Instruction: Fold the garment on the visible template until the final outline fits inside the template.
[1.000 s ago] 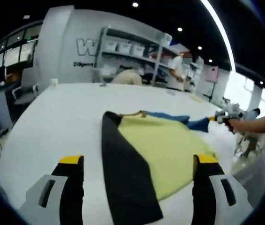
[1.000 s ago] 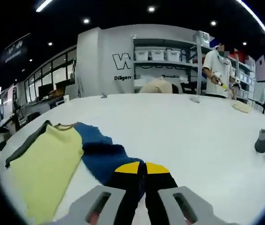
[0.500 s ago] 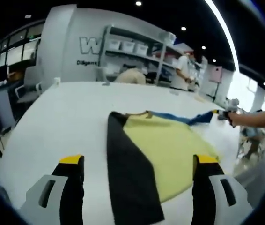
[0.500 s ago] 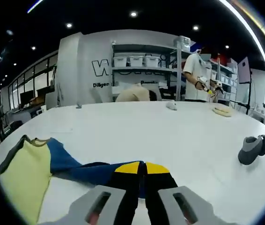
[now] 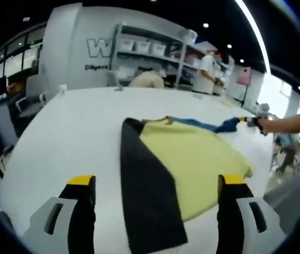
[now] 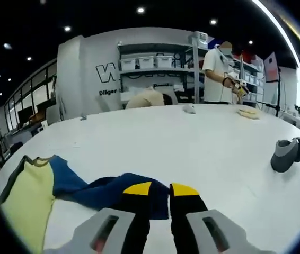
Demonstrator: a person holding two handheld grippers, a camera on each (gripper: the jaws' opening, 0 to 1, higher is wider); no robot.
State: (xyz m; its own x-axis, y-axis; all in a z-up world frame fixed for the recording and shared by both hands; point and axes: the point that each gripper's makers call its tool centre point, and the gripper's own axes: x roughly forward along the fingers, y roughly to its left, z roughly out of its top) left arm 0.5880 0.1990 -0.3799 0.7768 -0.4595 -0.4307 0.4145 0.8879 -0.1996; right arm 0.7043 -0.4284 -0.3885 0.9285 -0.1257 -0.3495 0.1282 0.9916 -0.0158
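Note:
A garment with a yellow body (image 5: 192,159), a black sleeve (image 5: 144,196) and a blue sleeve (image 5: 208,125) lies spread on the white table (image 5: 65,137). My left gripper (image 5: 157,180) hovers open over its near hem, one jaw on either side of the black sleeve and yellow body. In the right gripper view the blue sleeve (image 6: 102,190) lies stretched out from the yellow body (image 6: 25,201). My right gripper (image 6: 160,189) is at the sleeve's end, jaws slightly parted, with the cloth lying flat between them. A hand holds the right gripper (image 5: 253,120) at the sleeve's far end.
A grey shoe-like object (image 6: 288,153) sits on the table to the right. Small items (image 6: 248,112) lie near the far edge. A person (image 6: 219,74) stands by grey shelves (image 6: 155,69) behind the table. The table's near-left edge (image 5: 1,174) drops off.
The right gripper drew the blue sleeve outward and straight, away from the body. Its jaws, shut on the sleeve end before, now stand slightly apart. The left gripper stayed open over the hem.

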